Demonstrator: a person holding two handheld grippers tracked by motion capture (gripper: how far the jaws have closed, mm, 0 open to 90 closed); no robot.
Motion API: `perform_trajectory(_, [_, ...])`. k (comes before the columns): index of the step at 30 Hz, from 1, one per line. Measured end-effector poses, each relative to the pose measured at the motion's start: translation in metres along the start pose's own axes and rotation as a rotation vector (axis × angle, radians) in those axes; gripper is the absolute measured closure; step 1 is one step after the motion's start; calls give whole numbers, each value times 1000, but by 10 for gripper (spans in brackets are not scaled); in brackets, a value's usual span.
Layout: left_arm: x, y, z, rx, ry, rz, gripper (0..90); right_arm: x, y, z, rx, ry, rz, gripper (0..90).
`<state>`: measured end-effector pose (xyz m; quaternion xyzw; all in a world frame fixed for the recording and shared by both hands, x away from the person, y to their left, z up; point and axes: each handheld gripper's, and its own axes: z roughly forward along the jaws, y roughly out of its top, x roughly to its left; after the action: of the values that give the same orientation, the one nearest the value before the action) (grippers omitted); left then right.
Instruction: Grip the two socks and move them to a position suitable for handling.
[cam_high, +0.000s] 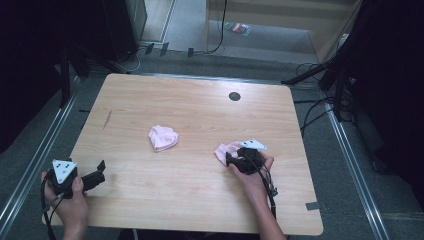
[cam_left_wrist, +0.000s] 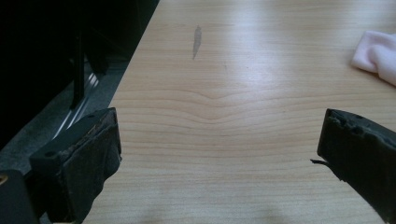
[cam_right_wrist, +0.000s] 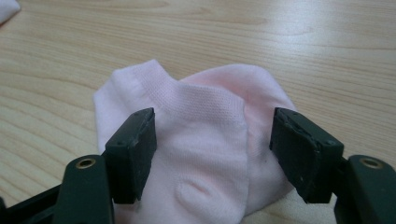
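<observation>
The surface (cam_high: 200, 200) is a light wood-grain top with rounded corners, a round dark grommet (cam_high: 234, 96) near its far edge and a short grey smear (cam_high: 107, 119) toward the far left.

Two pink socks lie on it, well apart. The first sock (cam_high: 163, 137) is bunched near the centre. The second sock (cam_right_wrist: 196, 149) lies at the near right; it is a soft, fine-knit fabric with a ribbed cuff band and a rounded, folded outline.

The right gripper (cam_right_wrist: 212, 149) is low over the second sock, its black fingers (cam_right_wrist: 135, 149) set moderately wide to either side of the fabric, not closed on it. A grey three-cornered plate (cam_high: 253, 144) sits on top.

The left gripper (cam_left_wrist: 212, 161) is at the near left corner, with its worn, rough-padded fingers (cam_left_wrist: 88, 163) spread wide over bare wood, holding nothing.

No readable writing shows.
</observation>
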<state>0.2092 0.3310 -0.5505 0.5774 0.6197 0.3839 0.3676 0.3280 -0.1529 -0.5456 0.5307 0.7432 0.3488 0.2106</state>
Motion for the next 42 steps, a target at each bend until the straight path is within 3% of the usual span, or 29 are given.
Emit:
perform_trajectory(3, [2, 0, 0, 2, -6, -12, 0, 1, -2, 0, -4, -18, -18, 346])
perform_trajectory(8, [0, 0, 0, -3, -9, 2, 0, 2, -3, -1, -14, -31, -22, 388])
perform_trajectory(12, [2, 0, -1, -3, 0, -12, 0, 2, -4, -3, -19, -41, -13, 515])
perform_trajectory(13, [2, 0, -1, -5, -2, -16, 0, 3, -5, -3, -26, -36, -14, 584])
perform_trajectory(17, [3, 0, 0, -2, -8, -18, 0, 4, -7, -4, -42, 2, -18, 801])
perform_trajectory(19, [2, 0, 0, -2, -5, -16, 0, 2, -7, -4, -42, 24, -2, 835])
perform_trajectory(24, [2, 0, -1, -1, -5, -15, 0, -6, -7, -7, -58, 54, 71, 862])
perform_trajectory(27, [-1, 0, 0, 1, 3, 7, 0, -6, -9, -15, -110, 57, 64, 863])
perform_trajectory(31, [0, 0, 0, 0, 1, 5, 0, -4, -8, -30, -152, 104, 82, 863])
perform_trajectory(42, [-2, 0, -1, -4, 11, 17, 0, 15, -12, -64, -158, 167, 61, 862])
